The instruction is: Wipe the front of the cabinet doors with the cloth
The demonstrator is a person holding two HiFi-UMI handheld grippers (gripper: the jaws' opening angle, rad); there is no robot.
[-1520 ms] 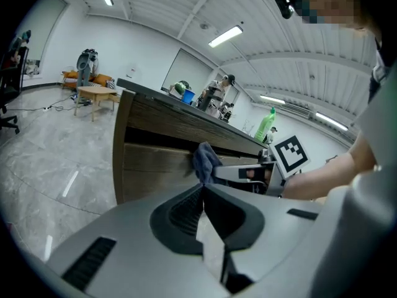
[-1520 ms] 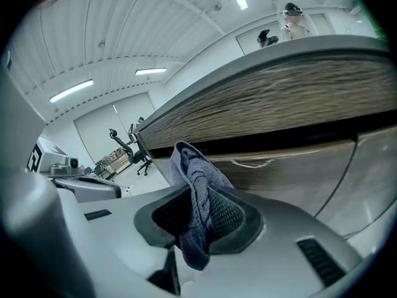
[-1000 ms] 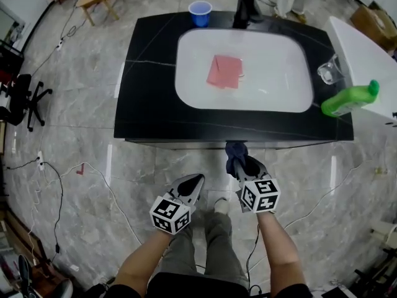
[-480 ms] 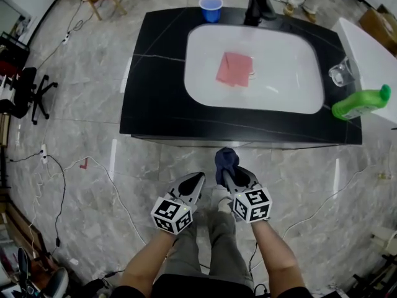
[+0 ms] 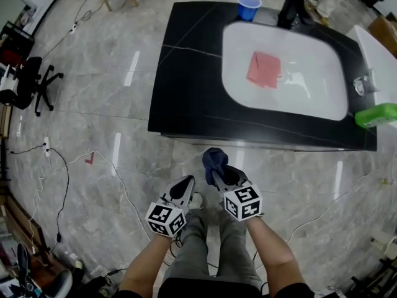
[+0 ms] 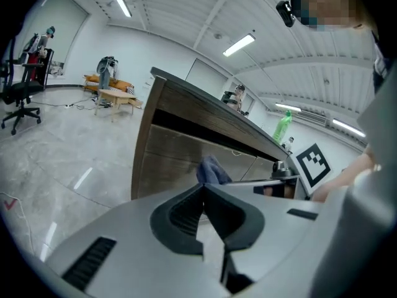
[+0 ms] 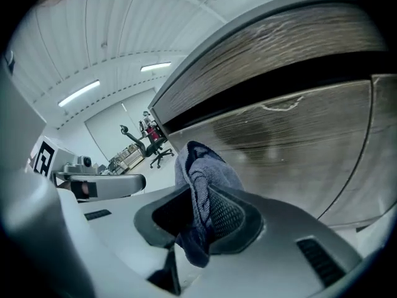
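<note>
Right gripper [image 7: 200, 197] jaws clamped on a bunched dark-blue cloth [image 7: 203, 169], which sticks up past the tips at frame ctr. Just behind it, wood-grain cabinet doors [image 7: 298, 135] fill the right of the frame, w/ a dark gap running above them. Whether the cloth touches a door can't be made out. Left gripper [image 6: 203, 191] jaws pressed together w/ nothing btwn them, pointed at the cabinet front from lower ctr.

In the head view both grippers sit low-ctr over grey marble floor [image 5: 93, 123]. The right gripper [image 5: 218, 174] w/ cloth [image 5: 214, 158] is just below the black countertop's [image 5: 186, 85] front edge; the left gripper [image 5: 185, 185] is beside it, lower in frame. Upper right: white sink basin [image 5: 242, 79] holding a pink cloth [image 5: 264, 69], blue cup [image 5: 249, 6] at the counter's far edge, green bottle [image 5: 378, 114] at the right edge.
</note>
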